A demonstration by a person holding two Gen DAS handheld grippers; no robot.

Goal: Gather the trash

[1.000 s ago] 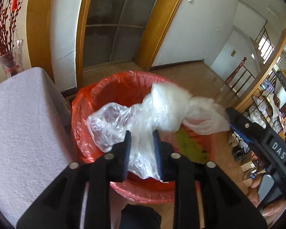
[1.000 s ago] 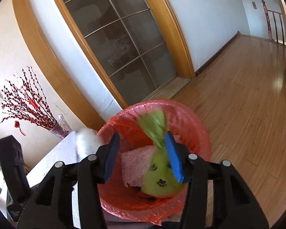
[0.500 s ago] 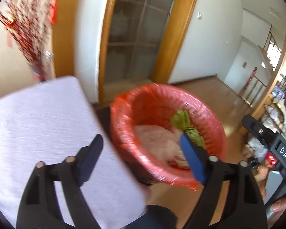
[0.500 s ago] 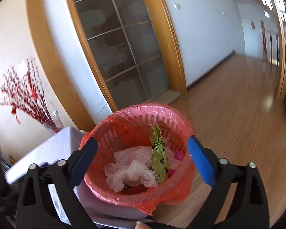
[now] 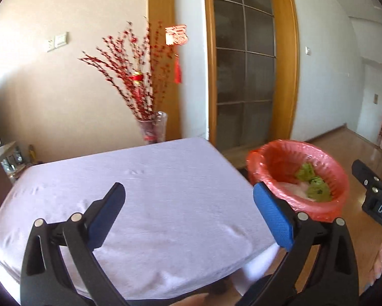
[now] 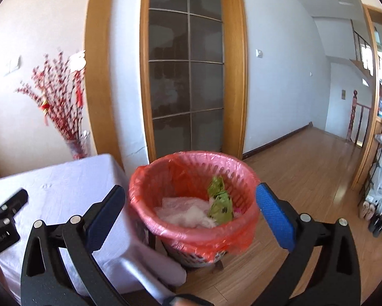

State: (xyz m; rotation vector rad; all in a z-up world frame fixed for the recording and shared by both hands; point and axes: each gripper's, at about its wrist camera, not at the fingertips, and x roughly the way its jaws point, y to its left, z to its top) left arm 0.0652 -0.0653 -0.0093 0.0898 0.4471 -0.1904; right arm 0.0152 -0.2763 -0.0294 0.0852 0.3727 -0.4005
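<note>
A red-lined waste bin (image 6: 191, 156) stands on the wood floor beside the white-clothed table (image 6: 63, 178). In it lie a crumpled clear plastic bag (image 6: 185, 209) and a green wrapper (image 6: 220, 201). My right gripper (image 6: 189, 188) is open in front of the bin, holding nothing. My left gripper (image 5: 188, 191) hovers over the table (image 5: 152, 178), its jaws opening wide with nothing between them. In the left wrist view the bin (image 5: 275, 158) is off to the right, with the wrapper (image 5: 315, 188) showing inside.
A glass vase of red branches (image 5: 152, 127) stands behind the table's far corner. A dark glass door (image 6: 185, 76) in a wooden frame is behind the bin. Shelves and shoes (image 6: 379, 178) line the right wall. Open wood floor (image 6: 305, 178) stretches to the right.
Both grippers let go of their trash, the plastic bag and the green wrapper, which now lie in the bin. Both jaws spread wide and drew back; the left swung over the table.
</note>
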